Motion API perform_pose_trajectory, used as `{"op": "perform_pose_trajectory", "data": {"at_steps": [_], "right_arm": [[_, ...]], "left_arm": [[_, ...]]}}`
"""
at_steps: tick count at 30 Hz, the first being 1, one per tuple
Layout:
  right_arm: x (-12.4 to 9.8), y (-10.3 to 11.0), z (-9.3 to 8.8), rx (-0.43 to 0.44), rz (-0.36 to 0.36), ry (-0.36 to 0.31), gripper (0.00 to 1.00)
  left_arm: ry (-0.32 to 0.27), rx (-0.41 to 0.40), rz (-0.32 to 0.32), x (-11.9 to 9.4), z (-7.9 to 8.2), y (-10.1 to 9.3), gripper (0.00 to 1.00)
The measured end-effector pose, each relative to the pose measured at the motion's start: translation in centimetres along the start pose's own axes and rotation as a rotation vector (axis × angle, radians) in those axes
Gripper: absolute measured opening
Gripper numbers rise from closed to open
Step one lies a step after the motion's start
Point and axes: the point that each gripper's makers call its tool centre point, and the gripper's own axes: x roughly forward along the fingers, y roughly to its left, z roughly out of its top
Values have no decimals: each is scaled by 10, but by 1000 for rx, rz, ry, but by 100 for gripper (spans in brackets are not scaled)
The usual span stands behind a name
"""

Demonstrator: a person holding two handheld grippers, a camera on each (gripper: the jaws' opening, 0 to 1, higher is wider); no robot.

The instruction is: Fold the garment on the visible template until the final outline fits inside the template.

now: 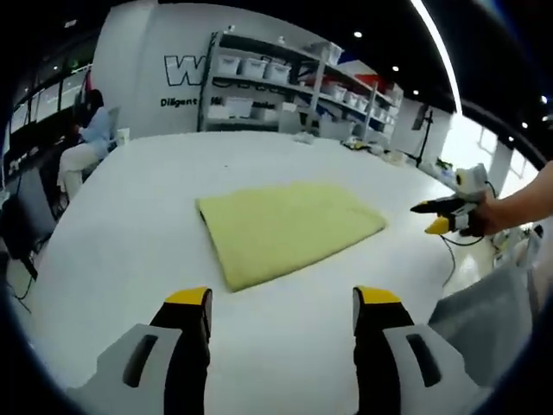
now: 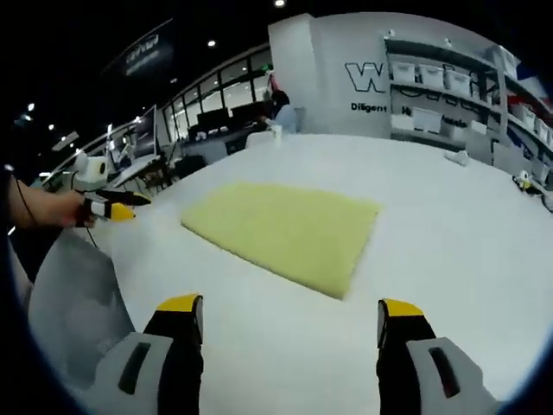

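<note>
Folded yellow garment (image 1: 289, 229) lying flat mid-table, well clear of the white table's (image 1: 130, 225) edges. Shelves (image 1: 285, 82) stacked with bins beyond the far edge. Left gripper (image 1: 283, 303) and right gripper (image 2: 289, 307) hovering above, jaws spread wide, holding nothing.

Big white table (image 1: 130, 225) in a showroom-type hall w/ dark ceiling & spot lights, a bright ceiling light strip (image 1: 441, 52), white wall w/ black lettering (image 2: 367, 78), metal shelving (image 1: 285, 82) w/ white bins, glass windows (image 2: 216, 95) and a seated person (image 1: 86, 143) at the table's far edge.
</note>
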Motion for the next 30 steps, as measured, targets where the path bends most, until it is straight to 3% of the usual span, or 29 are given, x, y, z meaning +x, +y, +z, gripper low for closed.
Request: {"op": "perform_pose_trajectory", "data": {"at_steps": [6,12,17,30], "right_arm": [[-12,16,-1,0,-1,-21,99],[-25,23,-3,2,-16,-40,99],[-33,31,-3,11,-24,-57,99],[-44,33,0,27,-52,-84,99]], "left_arm": [[-15,26,17,-12,-7,-12,77],[-44,1,64,-23,-4,-10,87],[-31,-22,65,-26,-9,-15,91],[-53,-33,61,-31,-6,-20,93]]}}
